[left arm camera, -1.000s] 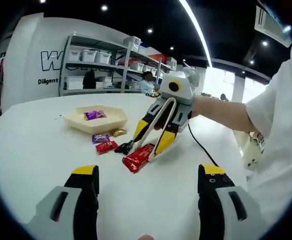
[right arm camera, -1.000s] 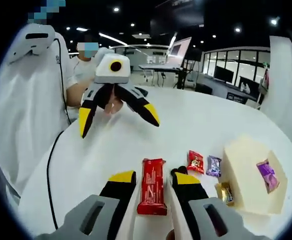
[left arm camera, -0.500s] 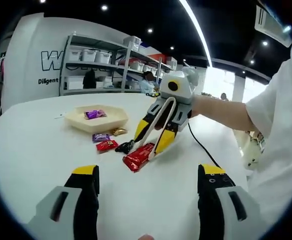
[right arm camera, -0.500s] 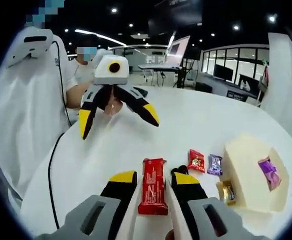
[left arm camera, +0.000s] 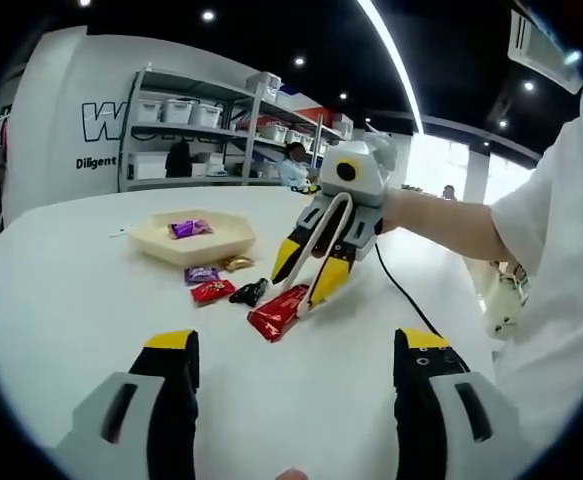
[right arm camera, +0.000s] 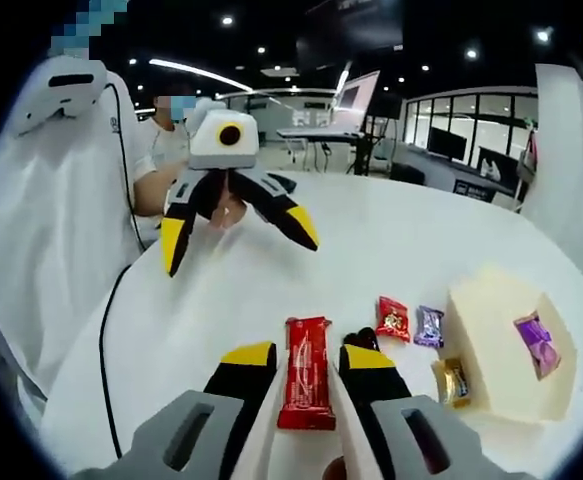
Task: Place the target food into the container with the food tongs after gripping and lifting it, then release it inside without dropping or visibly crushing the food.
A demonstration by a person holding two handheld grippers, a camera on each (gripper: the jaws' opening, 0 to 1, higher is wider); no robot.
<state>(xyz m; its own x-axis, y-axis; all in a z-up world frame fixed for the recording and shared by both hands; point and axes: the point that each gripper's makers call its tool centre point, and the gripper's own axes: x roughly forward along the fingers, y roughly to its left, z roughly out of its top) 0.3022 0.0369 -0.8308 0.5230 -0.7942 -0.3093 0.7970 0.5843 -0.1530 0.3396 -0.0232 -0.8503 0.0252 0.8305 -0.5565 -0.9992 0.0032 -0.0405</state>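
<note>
Showroom-like lab: storage shelving (left arm camera: 221, 120), desks with monitors (right arm camera: 356, 105).

The table (left arm camera: 61, 290) is a smooth white surface with a soft sheen. The red snack bar (right arm camera: 306, 385) wears a glossy, crinkled foil-like wrapper, as do the small red candy (right arm camera: 392, 320), the purple candy (right arm camera: 428, 326) and the gold candy (right arm camera: 452, 382). The hexagonal tray (left arm camera: 221, 243) looks matt cream, plastic or card. The left gripper (right arm camera: 236, 240) is matt grey, black and yellow plastic. The person's sleeve (left arm camera: 546, 215) is plain white cloth.
</note>
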